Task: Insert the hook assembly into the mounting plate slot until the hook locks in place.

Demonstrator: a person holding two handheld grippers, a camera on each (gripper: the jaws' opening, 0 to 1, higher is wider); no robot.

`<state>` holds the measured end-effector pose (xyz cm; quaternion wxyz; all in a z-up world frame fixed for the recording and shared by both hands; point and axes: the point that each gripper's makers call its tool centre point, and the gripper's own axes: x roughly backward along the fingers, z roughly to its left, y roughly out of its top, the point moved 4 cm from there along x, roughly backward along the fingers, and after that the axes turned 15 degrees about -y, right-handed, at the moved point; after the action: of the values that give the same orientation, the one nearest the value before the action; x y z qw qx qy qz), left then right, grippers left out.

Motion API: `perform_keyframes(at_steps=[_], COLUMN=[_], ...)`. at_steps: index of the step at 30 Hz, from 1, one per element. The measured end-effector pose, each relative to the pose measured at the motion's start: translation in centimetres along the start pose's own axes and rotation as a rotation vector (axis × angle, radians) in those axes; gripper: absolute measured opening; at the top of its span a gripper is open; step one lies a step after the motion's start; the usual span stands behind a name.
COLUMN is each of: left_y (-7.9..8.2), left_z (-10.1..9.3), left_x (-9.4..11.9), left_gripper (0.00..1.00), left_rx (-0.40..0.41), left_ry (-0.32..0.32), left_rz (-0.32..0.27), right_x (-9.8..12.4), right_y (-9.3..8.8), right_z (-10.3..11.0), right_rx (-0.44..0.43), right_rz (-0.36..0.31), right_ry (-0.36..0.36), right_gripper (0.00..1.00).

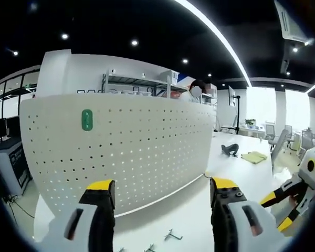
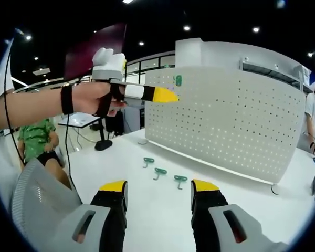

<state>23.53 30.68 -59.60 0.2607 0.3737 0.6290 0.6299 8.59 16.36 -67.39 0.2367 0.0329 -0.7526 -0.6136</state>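
Right gripper [image 2: 158,191] is hanging wide, its yellow-tipped jaws well apart with nothing between them, and it is pointing across the white table [image 2: 147,210] toward three green hooks [image 2: 158,171] that are lying in a loose row just ahead of its tips, between the jaws and the pegboard. Beyond those hooks the white pegboard [image 2: 231,121] is standing upright on the table, its long side stretching from ahead-left away to the right of this claw, and a green hook piece [image 2: 178,80] is already sitting high on its near-left corner. Up and to the left of the right claw, the left gripper [image 2: 147,93] is being carried in a person's hand [image 2: 92,100], raised well above the table with its yellow tip aiming at that upper corner of the board; seen side-on there, but in its own view the left gripper [image 1: 160,197] is also showing jaws spread wide and holding nothing. From the left claw the board is filling the ground straight ahead, the mounted green piece [image 1: 87,119] lying up and left of its jaws, while small metal-looking hooks [image 1: 171,235] are resting on the table low between them. Judging from this, the right claw is the nearer one to the loose green hooks, which are lying flat ahead of it
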Motion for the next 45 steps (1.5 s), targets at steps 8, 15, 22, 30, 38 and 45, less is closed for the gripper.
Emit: perform_keyframes(at_steps=[8, 15, 22, 30, 38, 45], left_y=[-1.0, -2.0, -3.3, -4.6, -5.4, -6.0], left_z=[-1.2, -1.7, -1.8, -2.6, -2.9, -3.2], left_x=[0.6, 1.5, 2.8, 3.6, 4.2, 4.7], left_gripper=[0.77, 0.79, 0.8, 0.83, 0.83, 0.82], left_rx=[-0.028, 0.001, 0.019, 0.029, 0.053, 0.072], left_ry=[-0.036, -0.042, -0.016, -0.02, 0.002, 0.004], left_rz=[0.035, 0.034, 0.021, 0.038, 0.031, 0.029], right_x=[-0.2, -0.5, -1.0, -1.5, -2.2, -2.8], right_y=[-0.2, -0.5, -0.6, -0.8, -0.5, -0.3], right_z=[-0.2, 0.1, -0.1, 0.2, -0.4, -0.5], right_rx=[0.022, 0.017, 0.02, 0.028, 0.027, 0.017], right_rz=[0.01, 0.023, 0.028, 0.04, 0.045, 0.049], right_ry=[0.002, 0.022, 0.005, 0.026, 0.029, 0.032], right_gripper=[0.48, 0.48, 0.48, 0.48, 0.48, 0.47])
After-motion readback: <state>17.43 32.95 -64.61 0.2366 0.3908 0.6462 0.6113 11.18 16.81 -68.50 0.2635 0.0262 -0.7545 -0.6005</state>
